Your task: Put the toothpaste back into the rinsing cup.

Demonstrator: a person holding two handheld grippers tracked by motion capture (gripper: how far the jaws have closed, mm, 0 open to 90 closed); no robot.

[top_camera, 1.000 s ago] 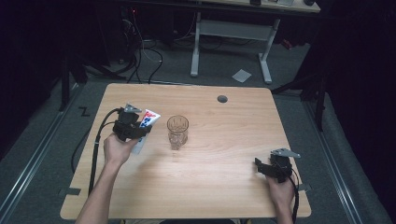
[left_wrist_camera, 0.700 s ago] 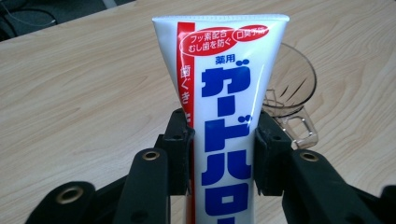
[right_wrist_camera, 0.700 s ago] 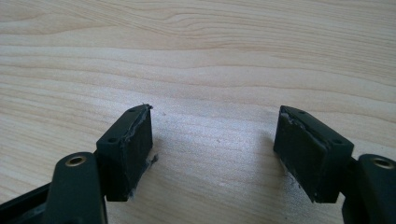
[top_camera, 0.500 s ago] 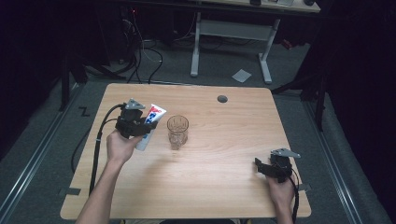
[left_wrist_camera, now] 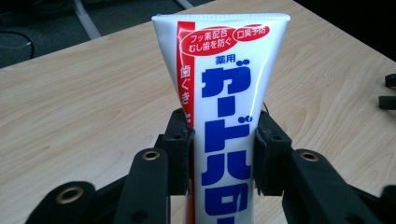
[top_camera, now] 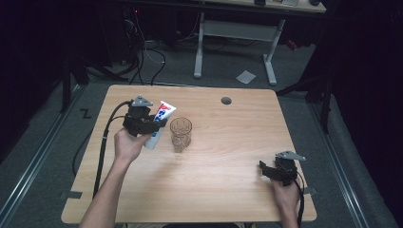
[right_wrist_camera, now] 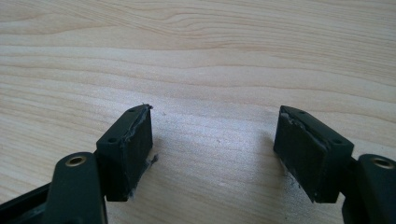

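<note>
Left tool (left_wrist_camera: 223, 154): clamped on the toothpaste tube (left_wrist_camera: 224, 107), held up beside the glass (top_camera: 181, 133).
Right tool (right_wrist_camera: 212, 154): jaws apart, low over the counter (right_wrist_camera: 210, 56).

Lab or recording workspace, dimly lit. Light wooden worktop (top_camera: 228, 180) with round cable port (top_camera: 226, 100) stands on grey carpeted floor (top_camera: 43, 156). Far side: white-legged height-adjustable desk (top_camera: 237, 28), tangled black cables (top_camera: 142, 57) beneath dark equipment at far left. Metal floor rails (top_camera: 28, 166) flank worktop left and right. Scrap of paper (top_camera: 245, 76) on floor.
</note>
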